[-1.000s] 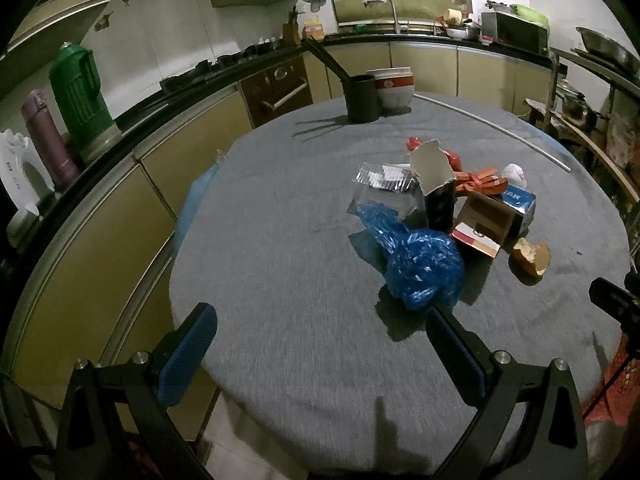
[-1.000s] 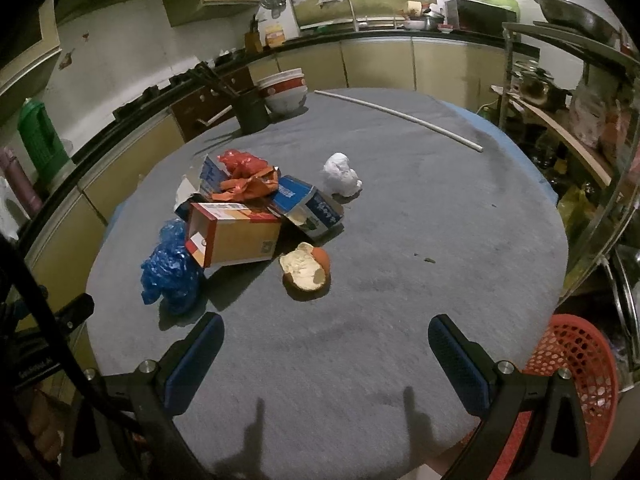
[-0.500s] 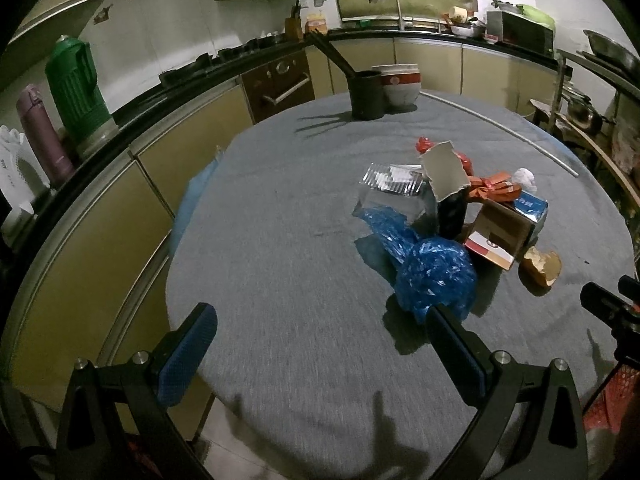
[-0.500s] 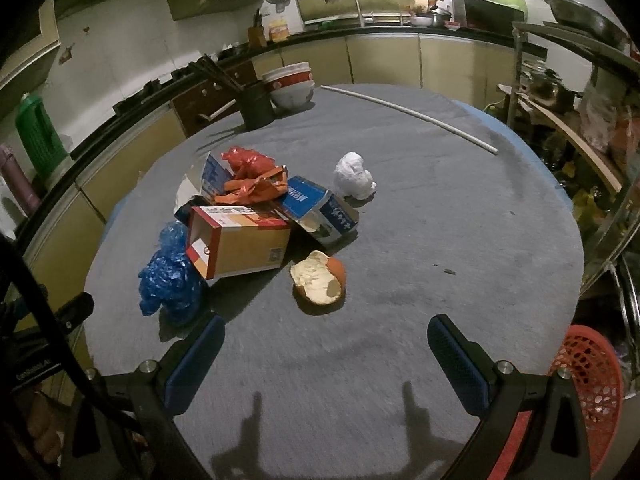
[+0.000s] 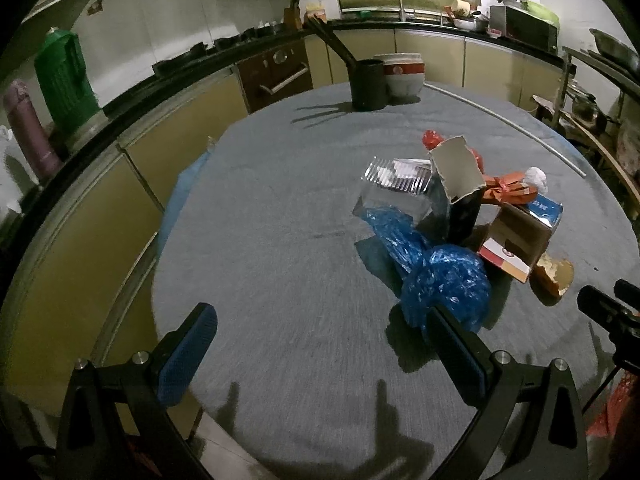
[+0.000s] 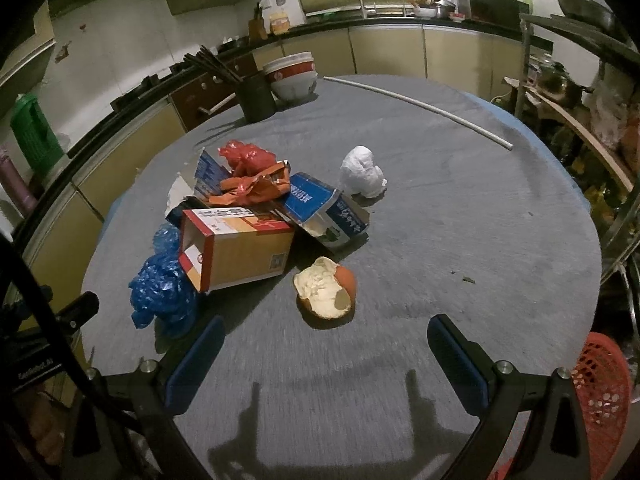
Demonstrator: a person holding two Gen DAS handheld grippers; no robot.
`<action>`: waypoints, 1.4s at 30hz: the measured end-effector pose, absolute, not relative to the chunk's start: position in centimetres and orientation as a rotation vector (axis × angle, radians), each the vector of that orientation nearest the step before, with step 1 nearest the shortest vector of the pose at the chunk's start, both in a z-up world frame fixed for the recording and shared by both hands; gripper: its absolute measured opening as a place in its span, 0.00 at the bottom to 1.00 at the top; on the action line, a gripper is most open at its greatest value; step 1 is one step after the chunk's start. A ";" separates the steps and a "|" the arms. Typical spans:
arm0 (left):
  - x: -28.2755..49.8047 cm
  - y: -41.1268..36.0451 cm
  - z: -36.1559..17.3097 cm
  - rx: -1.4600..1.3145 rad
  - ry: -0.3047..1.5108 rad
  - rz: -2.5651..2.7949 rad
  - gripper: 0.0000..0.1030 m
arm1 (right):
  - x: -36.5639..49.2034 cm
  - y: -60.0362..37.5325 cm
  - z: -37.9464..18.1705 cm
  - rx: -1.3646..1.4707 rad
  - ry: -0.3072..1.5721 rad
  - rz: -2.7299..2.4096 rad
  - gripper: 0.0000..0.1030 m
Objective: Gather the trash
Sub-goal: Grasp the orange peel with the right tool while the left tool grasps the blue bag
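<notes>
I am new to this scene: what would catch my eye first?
A trash heap lies mid-table: a crumpled blue plastic bag at its near left, an open cardboard box beside it, and an orange peel in front. A red mesh basket sits off the table's right edge.

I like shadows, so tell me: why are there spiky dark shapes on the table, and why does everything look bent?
Left wrist view: the left gripper throws two finger shadows on the grey table; the counter curves from fisheye distortion. Right wrist view: the right gripper casts similar shadows, and the cloth near the orange peel looks streaky with motion blur.
</notes>
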State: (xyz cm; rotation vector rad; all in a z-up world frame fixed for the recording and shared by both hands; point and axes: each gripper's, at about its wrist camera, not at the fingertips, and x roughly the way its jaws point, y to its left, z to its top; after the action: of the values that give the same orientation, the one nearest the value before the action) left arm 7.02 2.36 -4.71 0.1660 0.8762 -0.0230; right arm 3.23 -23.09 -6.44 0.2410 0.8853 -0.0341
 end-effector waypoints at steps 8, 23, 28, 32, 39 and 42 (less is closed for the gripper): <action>9.4 2.5 -7.0 0.046 0.977 -0.154 1.00 | 5.7 -24.2 -9.7 0.327 0.955 -0.004 0.74; 11.0 -0.2 -7.7 -0.063 1.019 -0.330 0.93 | 8.4 -25.2 -11.0 0.378 0.927 0.011 0.42; 10.7 -1.2 -7.7 -0.116 1.047 -0.433 0.44 | 7.7 -25.7 -11.1 0.417 0.910 0.039 0.37; 10.0 -1.9 -7.4 -0.085 1.018 -0.434 0.30 | 6.7 -26.3 -11.0 0.450 0.909 0.049 0.34; 9.0 -1.4 -7.6 -0.085 1.003 -0.446 0.08 | 4.6 -27.5 -11.0 0.508 0.915 0.054 0.33; 8.1 -0.8 -7.3 -0.097 0.992 -0.452 0.08 | 3.5 -28.1 -10.6 0.525 0.910 0.055 0.33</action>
State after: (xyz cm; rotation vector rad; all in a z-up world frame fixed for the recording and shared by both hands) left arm 8.09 -0.81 -7.28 -0.0971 0.9922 -0.4521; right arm 3.51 -28.11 -10.63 0.5248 0.9101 0.0548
